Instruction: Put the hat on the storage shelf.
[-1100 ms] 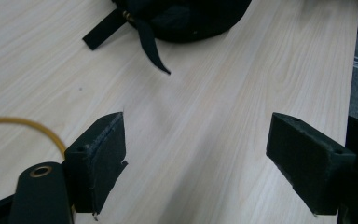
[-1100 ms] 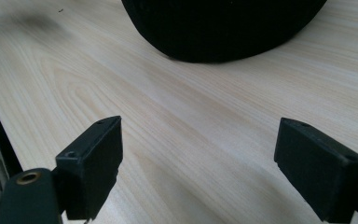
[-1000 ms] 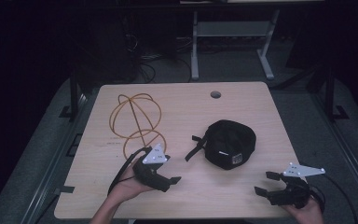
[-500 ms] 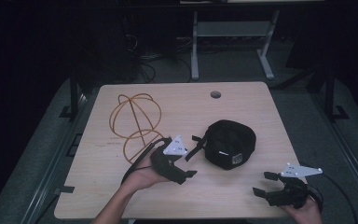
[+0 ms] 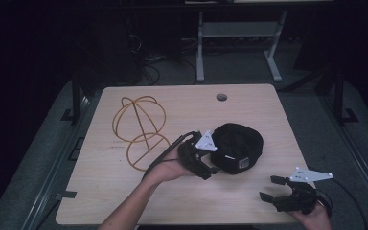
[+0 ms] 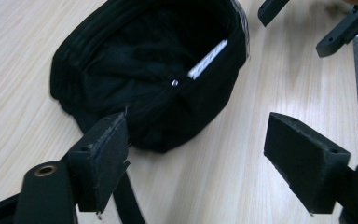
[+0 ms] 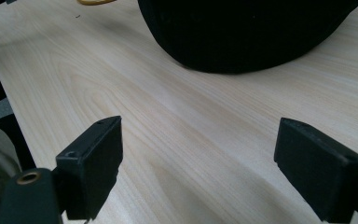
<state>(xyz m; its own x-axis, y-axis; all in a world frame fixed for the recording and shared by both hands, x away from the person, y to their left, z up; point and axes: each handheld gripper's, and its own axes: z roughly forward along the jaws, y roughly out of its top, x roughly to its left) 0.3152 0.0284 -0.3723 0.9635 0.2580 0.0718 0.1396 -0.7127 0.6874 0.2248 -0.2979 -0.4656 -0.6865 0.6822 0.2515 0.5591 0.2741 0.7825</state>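
A black cap point(image 5: 237, 146) lies upside down right of the table's middle. In the left gripper view its hollow point(image 6: 158, 60) faces me, with a white label point(image 6: 207, 58) inside. My left gripper point(image 5: 212, 157) is at the cap's left rim and stands open point(image 6: 200, 163). Its left pad point(image 6: 105, 158) is just in front of the cap's edge and a black strap runs under it. My right gripper point(image 5: 271, 188) is open near the front right edge, apart from the cap. Between its jaws point(image 7: 196, 172) there is bare wood, and the cap point(image 7: 242, 32) lies beyond.
A yellow wire hat stand point(image 5: 139, 127) lies on the left half of the wooden table point(image 5: 124, 191). A round cable hole point(image 5: 221, 97) sits near the far edge. The right gripper's jaws point(image 6: 340, 32) show at the top right of the left gripper view.
My left gripper has moved right and forward from the front left of the table up to the cap's rim. The right gripper has stayed almost still.
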